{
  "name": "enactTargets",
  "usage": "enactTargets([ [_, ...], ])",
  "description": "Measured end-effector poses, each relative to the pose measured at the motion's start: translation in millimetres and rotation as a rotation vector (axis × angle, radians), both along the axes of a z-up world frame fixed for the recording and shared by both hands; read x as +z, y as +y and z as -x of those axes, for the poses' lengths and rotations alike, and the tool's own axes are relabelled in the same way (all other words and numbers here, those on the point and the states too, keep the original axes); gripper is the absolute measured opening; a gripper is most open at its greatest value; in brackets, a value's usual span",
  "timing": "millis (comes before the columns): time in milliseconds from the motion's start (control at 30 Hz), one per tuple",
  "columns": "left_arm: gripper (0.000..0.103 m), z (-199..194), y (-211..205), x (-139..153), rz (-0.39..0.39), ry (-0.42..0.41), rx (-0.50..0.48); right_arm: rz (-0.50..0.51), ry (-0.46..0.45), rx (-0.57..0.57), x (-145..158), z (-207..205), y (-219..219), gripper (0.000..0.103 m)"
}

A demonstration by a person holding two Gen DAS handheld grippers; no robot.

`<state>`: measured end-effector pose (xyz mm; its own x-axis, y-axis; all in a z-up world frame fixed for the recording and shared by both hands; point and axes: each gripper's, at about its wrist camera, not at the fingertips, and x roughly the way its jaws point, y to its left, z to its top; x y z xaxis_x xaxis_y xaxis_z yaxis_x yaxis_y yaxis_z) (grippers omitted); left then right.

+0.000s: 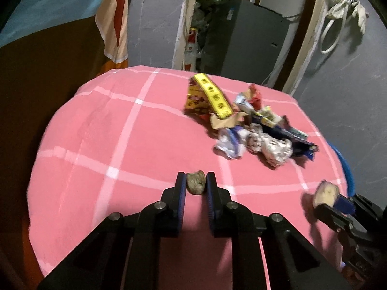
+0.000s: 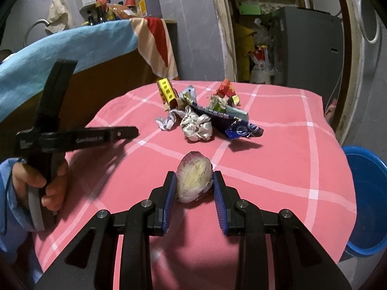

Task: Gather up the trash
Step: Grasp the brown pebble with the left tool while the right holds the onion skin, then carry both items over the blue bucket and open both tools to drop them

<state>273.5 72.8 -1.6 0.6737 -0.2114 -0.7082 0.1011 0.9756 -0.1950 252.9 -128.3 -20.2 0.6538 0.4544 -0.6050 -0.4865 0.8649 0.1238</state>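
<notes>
My left gripper is shut on a small brown-grey scrap just above the pink checked tablecloth. My right gripper is shut on a cut purple-skinned onion piece; it also shows at the right of the left wrist view. A pile of wrappers lies further back on the table: a yellow-and-red packet, crumpled white paper and a dark blue wrapper.
A blue plastic tub stands off the table's right edge. A wooden counter with a blue cloth is on the left. A grey appliance stands in the doorway behind. The left tool and hand hover over the table's left side.
</notes>
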Motion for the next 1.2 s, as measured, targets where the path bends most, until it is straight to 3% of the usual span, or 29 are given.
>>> enactTargets([
  [100, 0.013, 18, -9, 6, 0.049, -0.061, -0.018, -0.023, -0.052, -0.014, 6, 8, -5, 0.028],
  [333, 0.013, 55, -26, 32, 0.148, -0.265, -0.014, -0.09, -0.274, -0.093, 27, 34, -29, 0.028],
  [633, 0.013, 85, -77, 73, 0.192, -0.54, -0.037, -0.124, -0.589, -0.181, 62, 65, -59, 0.028],
  [767, 0.013, 86, -102, 85, 0.189, -0.611, -0.07, -0.123, -0.691, -0.246, 74, 74, -82, 0.028],
  [1000, 0.013, 75, -166, 93, 0.164, -0.614, -0.19, -0.108, -0.745, -0.391, 79, 75, -129, 0.028],
  [1200, 0.013, 46, -216, 86, 0.193, -0.507, -0.276, -0.111, -0.682, -0.501, 70, 68, -170, 0.029],
])
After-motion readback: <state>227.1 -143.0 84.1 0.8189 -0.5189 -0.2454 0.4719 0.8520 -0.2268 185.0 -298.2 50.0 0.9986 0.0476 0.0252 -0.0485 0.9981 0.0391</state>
